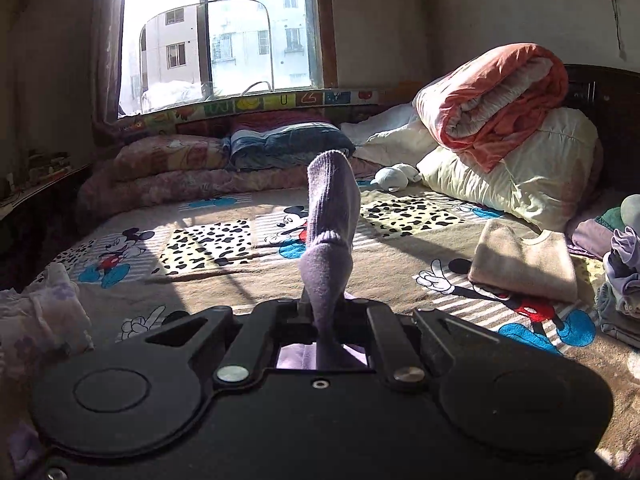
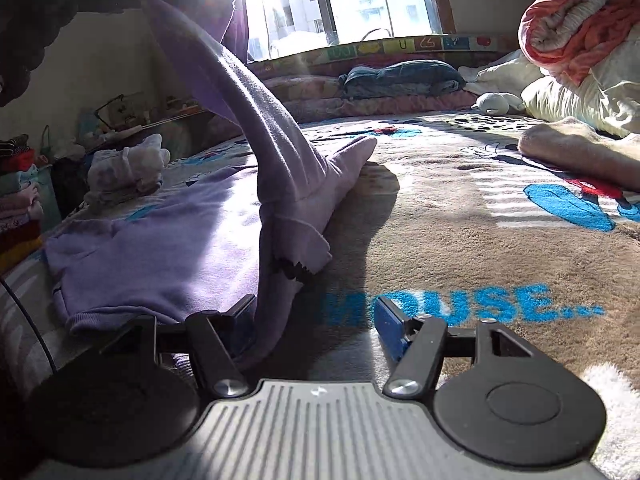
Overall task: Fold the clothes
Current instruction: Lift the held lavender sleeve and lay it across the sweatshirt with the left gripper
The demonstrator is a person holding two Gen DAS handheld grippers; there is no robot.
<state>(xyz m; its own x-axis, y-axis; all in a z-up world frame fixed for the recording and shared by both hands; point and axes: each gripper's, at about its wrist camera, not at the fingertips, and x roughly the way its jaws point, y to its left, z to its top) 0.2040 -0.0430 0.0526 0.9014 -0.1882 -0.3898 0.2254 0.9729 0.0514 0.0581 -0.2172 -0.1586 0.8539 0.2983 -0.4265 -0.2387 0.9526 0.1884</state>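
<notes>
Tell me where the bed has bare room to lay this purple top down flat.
Free: the blanket right of the purple top, bordered by the beige sweater; also mid-bed before the pillows. Crowded: right edge with the clothes pile and quilts.

place: home bedroom | signs: cartoon blanket (image 1: 224,280) (Mickey print), rolled quilts (image 1: 500,96), window (image 1: 224,40)

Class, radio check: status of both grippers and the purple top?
Left gripper shut on purple top's sleeve, lifted. Right gripper open beside purple top on bed. Folded beige garment lies clear.
</notes>
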